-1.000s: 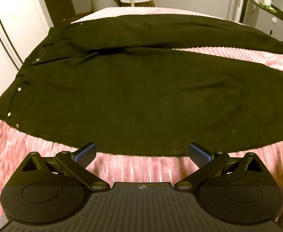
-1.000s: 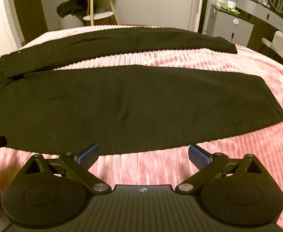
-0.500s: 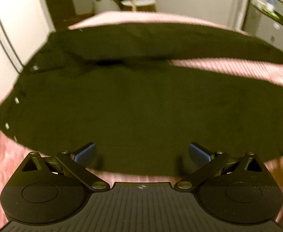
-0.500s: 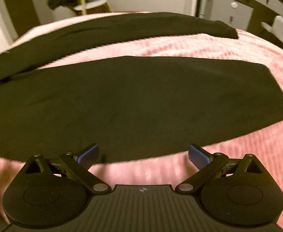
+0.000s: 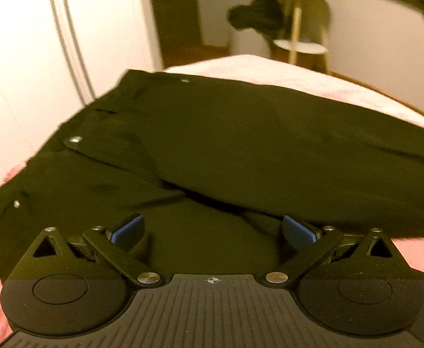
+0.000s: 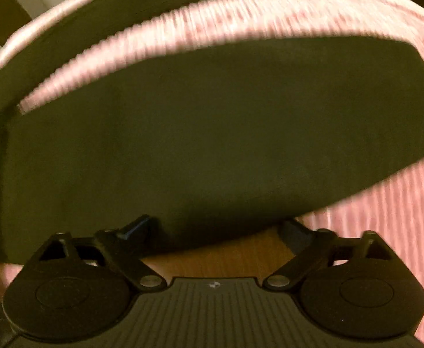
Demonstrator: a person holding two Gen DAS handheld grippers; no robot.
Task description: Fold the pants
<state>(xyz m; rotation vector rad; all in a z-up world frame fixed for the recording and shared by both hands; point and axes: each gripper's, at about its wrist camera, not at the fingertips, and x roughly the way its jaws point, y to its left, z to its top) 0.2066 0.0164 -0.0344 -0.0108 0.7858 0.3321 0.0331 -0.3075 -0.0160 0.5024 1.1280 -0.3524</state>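
Note:
Black pants (image 5: 240,145) lie spread flat on a pink ribbed bed cover (image 5: 298,75), waistband with metal studs (image 5: 75,139) to the left. My left gripper (image 5: 213,229) hangs open just over the seat, near the crotch, with nothing pinched. In the right wrist view both legs (image 6: 212,116) stretch rightward with a pink strip between them. My right gripper (image 6: 214,229) points steeply down at the near leg's front edge. Its jaws are closing, still wide, and the edge of the cloth lies between the fingers without either pad pressing on it.
A white wardrobe (image 5: 38,58) stands left of the bed. Beyond the far edge is a round two-tier side table (image 5: 298,46) with a dark garment (image 5: 255,14) draped on it. Bare pink cover (image 6: 385,217) lies right of the near leg.
Both grippers have moved forward over the pants. The left one swung toward the waistband end and rolled. The right one tipped further down onto the near leg's edge.

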